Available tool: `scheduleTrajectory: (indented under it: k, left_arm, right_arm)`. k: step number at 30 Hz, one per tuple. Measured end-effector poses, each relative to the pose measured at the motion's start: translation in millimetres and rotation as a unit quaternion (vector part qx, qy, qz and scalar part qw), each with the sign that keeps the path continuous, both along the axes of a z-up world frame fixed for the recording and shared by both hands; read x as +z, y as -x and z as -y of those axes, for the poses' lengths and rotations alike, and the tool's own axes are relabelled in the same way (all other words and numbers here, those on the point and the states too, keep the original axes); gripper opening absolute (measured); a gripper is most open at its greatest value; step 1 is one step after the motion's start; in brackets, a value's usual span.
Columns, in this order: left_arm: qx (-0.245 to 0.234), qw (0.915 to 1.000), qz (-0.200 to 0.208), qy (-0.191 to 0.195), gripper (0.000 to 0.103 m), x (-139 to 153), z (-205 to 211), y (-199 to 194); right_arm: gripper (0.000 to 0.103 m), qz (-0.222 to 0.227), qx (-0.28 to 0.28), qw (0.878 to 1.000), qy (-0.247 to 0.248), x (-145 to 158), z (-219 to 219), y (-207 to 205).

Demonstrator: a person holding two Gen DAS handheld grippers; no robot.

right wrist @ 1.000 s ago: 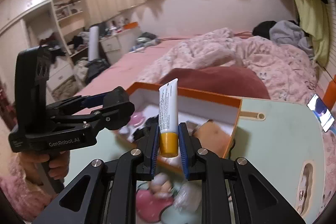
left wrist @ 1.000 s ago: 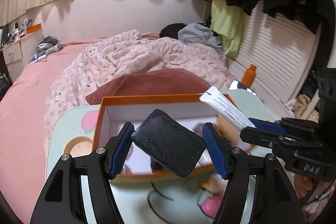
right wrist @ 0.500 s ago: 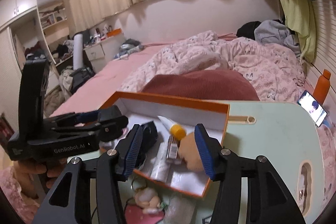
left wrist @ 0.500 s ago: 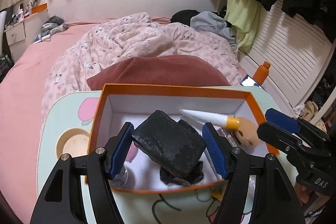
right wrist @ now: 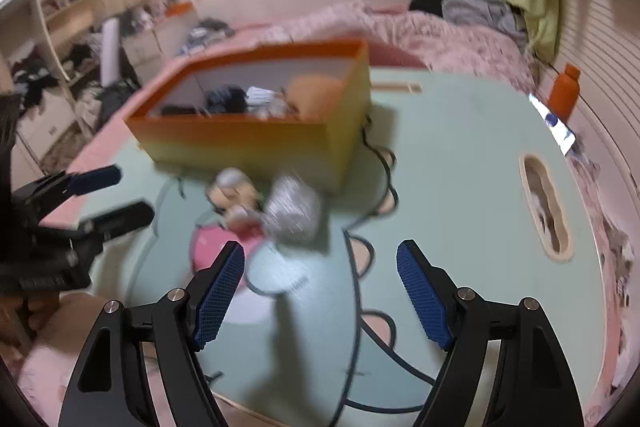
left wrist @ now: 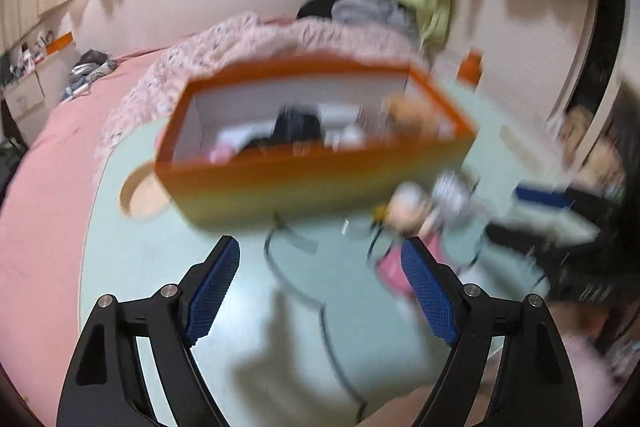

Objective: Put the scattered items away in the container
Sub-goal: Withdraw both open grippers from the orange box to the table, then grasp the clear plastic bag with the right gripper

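Since the earlier pictures both claws have pulled back out of the orange box and stand now lower, in front of its near wall; the black pouch and the white tube that they carried are left inside, and the jaws of both have just been opening with nothing between them. The left gripper has its blue pads wide apart over the bare mint-green table. The right gripper is also spread wide and empty. Just ahead of the right claw, a little to its left, lie a small doll and a silvery crinkled packet, touching each other on the table, close before the box. Further ahead the box holds dark and white things and something tan; blur hides details. Beyond the box is the bed with a pink blanket.
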State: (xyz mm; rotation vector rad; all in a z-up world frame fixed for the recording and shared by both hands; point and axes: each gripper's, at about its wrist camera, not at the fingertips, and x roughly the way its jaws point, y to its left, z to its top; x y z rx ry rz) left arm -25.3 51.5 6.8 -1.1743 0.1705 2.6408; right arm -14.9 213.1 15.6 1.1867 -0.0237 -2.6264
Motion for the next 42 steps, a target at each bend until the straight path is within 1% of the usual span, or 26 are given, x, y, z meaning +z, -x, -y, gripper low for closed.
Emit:
scheduleTrajectory:
  k: [2,4,5,7,9,10,13,21,24,25,27,28,30,32,34,35,36,37,39,40,41,42]
  left_arm:
    - [0.007,0.9997,0.020,0.012,0.083,-13,0,1]
    - [0.014,0.9993,0.033,0.009,0.083,-18,1,5]
    - [0.018,0.9991,0.038,0.009,0.083,-19,2,7]
    - [0.020,0.9983,0.052,0.015,0.084,-26,1,10]
    - [0.014,0.9983,0.056,0.003,0.088,-31,2,10]
    - [0.012,0.9984,0.056,0.004,0.090,-33,1,10]
    - [0.012,0.9985,0.054,0.002,0.092,-37,2,10]
    - [0.011,0.9988,0.048,0.000,0.092,-37,6,7]
    - [0.011,0.9988,0.048,-0.001,0.092,-35,9,7]
    - [0.011,0.9988,0.048,-0.002,0.092,-35,10,8]
    - [0.011,0.9988,0.047,-0.003,0.092,-35,10,7]
    - [0.011,0.9988,0.047,-0.003,0.092,-35,11,6]
    - [0.011,0.9988,0.047,-0.003,0.092,-36,12,6]
    - [0.011,0.9988,0.047,-0.004,0.092,-36,12,6]
    - [0.011,0.9988,0.047,-0.004,0.092,-36,12,6]
    - [0.011,0.9988,0.047,-0.004,0.092,-36,12,6]
    - [0.011,0.9989,0.046,-0.003,0.092,-36,12,6]
    - [0.011,0.9989,0.046,-0.003,0.092,-36,12,6]
    - [0.011,0.9989,0.046,-0.003,0.092,-36,13,6]
    - [0.011,0.9989,0.047,-0.003,0.092,-36,13,6]
    - [0.011,0.9989,0.046,-0.003,0.092,-36,13,6]
    - [0.011,0.9989,0.046,-0.002,0.092,-36,13,6]
  right_arm:
    - [0.079,0.014,-0.016,1.000,-0.008,-8,-2,4]
    - [0.079,0.027,-0.028,0.999,-0.022,-15,0,3]
    - [0.080,0.022,-0.029,0.999,-0.031,-17,2,2]
    - [0.087,0.021,-0.027,0.998,-0.053,-20,9,1]
    - [0.093,0.022,-0.018,0.997,-0.074,-25,15,1]
    - [0.098,0.022,-0.014,0.996,-0.083,-27,19,1]
    - [0.103,0.027,-0.008,0.996,-0.083,-30,18,4]
    - [0.103,0.023,-0.009,0.996,-0.080,-29,16,4]
    - [0.102,0.015,-0.011,0.998,-0.055,-26,10,2]
    - [0.099,0.011,-0.012,0.999,-0.032,-23,4,1]
    - [0.093,0.004,-0.015,1.000,-0.006,-16,-3,2]
    - [0.092,-0.003,-0.015,1.000,0.005,-11,-4,2]
    - [0.091,-0.017,-0.011,1.000,0.015,-2,-3,5]
    - [0.090,-0.029,-0.004,0.999,0.015,5,5,9]
    - [0.079,-0.032,0.005,0.999,0.008,9,16,15]
    - [0.075,-0.031,0.009,0.999,0.004,8,19,18]
    - [0.067,-0.027,0.010,1.000,-0.003,7,23,22]
    - [0.062,-0.022,0.009,1.000,-0.005,5,25,25]
    - [0.057,-0.007,0.009,1.000,-0.001,-1,24,31]
    - [0.050,0.005,0.007,1.000,0.003,-5,23,35]
    - [0.045,0.018,0.004,1.000,0.007,-9,21,39]
    - [0.038,0.023,0.002,1.000,0.012,-12,18,40]
